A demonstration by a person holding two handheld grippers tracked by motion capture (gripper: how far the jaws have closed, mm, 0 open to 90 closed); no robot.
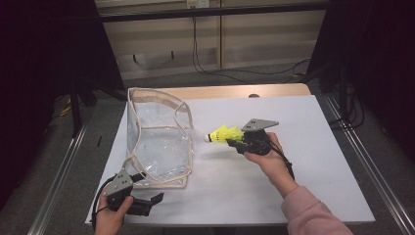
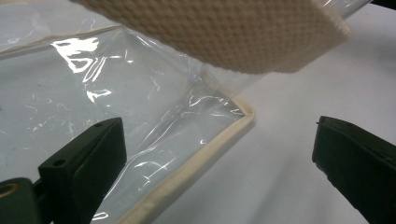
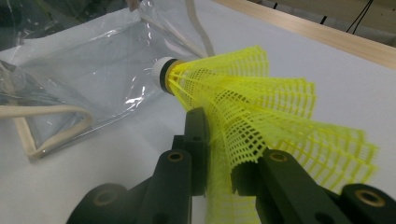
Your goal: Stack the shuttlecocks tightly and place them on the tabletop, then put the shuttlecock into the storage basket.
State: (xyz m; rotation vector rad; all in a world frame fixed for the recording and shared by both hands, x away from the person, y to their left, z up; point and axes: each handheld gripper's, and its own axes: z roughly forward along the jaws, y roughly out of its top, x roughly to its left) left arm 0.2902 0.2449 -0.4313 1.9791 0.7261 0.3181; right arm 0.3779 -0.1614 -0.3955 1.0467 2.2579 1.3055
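Right gripper has its jaws pinched on the yellow shuttlecock, cork aimed at the clear bag on the desk, probably to drop it in, while the left gripper sits jaws-open by the bag's corner, looks ready to steady it.

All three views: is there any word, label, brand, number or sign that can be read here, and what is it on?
None can be read.
The clear bag, its cream strap, the yellow shuttlecock, the right gripper, the left gripper and the white table bear no visible print.
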